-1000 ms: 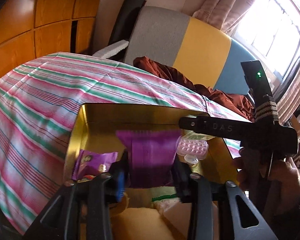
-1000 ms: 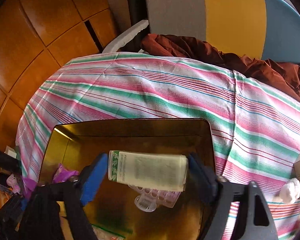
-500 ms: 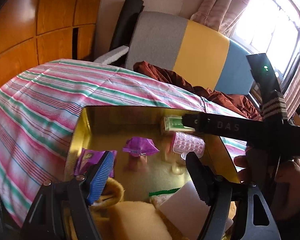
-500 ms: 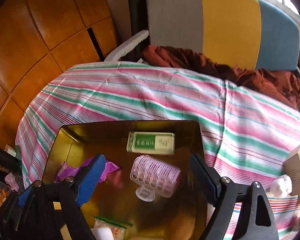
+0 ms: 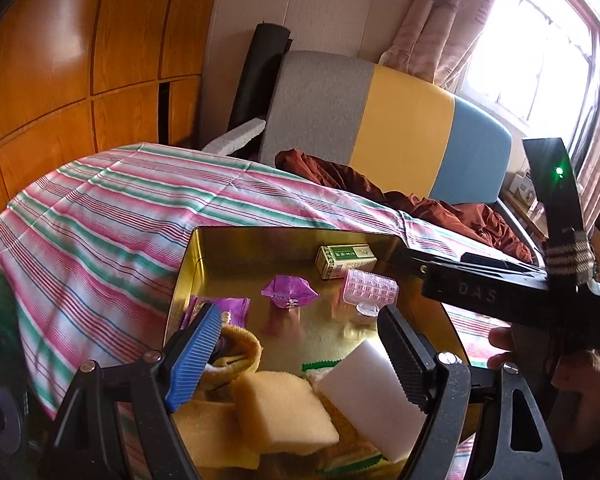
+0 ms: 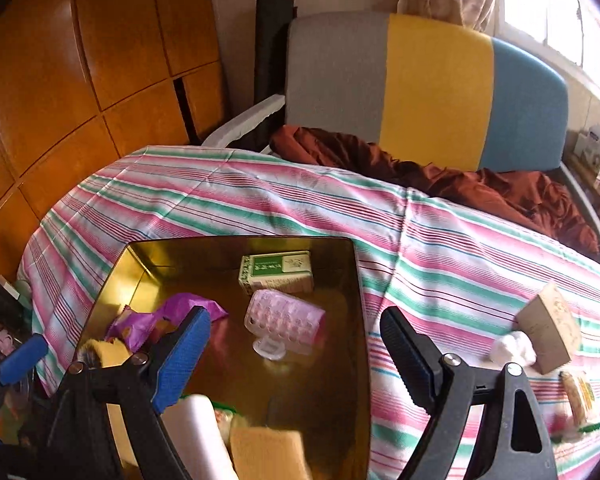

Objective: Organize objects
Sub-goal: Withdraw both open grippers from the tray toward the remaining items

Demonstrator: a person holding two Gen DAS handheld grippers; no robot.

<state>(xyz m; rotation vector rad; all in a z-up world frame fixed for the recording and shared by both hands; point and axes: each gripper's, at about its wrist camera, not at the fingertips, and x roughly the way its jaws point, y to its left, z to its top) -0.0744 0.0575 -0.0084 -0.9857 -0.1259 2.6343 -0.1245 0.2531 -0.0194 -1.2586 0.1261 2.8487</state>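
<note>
Gold tin on the striped worktop as landmark, read left to right. At its left wall: purple wrappers, thin, crinkly and slippery, best pinched at a sealed edge. Near the middle: crumpled purple packet. At the far wall: green box, light and stiff, best taken across its flat long sides. Just in front of it: pink hair roller, hollow, light, likely to roll, best gripped across its barrel. At the near edge: yellow sponge and white foam block, soft, squashing under pressure. Right of the tin, on the cloth: brown carton, white wad and snack packet, not yet put away. Left gripper and right gripper above the tin, fingers spread wide, holding nothing.
</note>
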